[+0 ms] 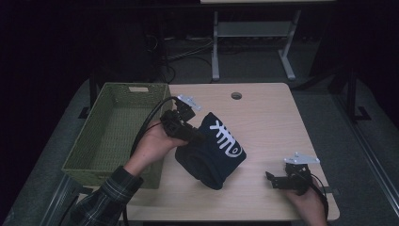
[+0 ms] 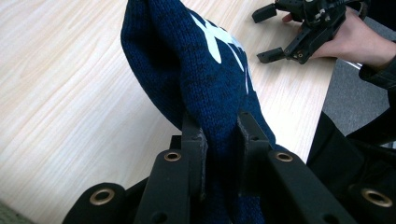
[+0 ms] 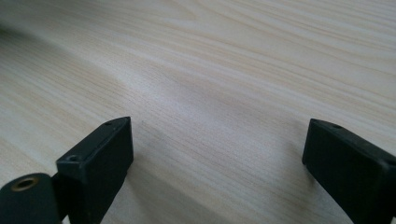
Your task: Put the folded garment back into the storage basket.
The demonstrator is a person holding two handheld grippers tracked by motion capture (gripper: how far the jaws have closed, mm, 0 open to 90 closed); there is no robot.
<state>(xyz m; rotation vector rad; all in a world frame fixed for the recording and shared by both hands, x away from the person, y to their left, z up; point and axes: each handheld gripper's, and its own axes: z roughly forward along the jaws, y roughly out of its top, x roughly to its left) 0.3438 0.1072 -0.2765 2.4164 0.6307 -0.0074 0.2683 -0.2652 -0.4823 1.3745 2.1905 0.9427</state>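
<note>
I have the dark blue knitted sweater [image 1: 212,149] pinched in my left gripper [image 1: 196,136]. In the left gripper view the two black jaws stand close together with a thick fold of the knit squeezed between them, the pads pressing into the wool on both sides, so this gripper is clenched on the cloth. The sweater [image 2: 205,79] runs away from the jaws as a bunched mass with white lettering across its face. From above, it hangs off the gripper's tip, just to the right of the basket [image 1: 106,155], with its lower end at the table [image 1: 268,117]; whether that end rests on the wood or sits just clear of it I cannot tell. My left hand [image 1: 153,143] holds the gripper over the basket's right rim, jaws pointing away from the basket toward the table's middle.

The basket is a green woven one on the table's left edge, and the sweater is beside it, not inside it.

My right gripper [image 1: 274,180] sits well to the right of the basket, near the table's front right corner and apart from the sweater. Its jaws are spread wide with nothing between them, just bare wood [image 3: 224,84] beyond. My right hand [image 1: 308,202] holds it low over the table.
</note>
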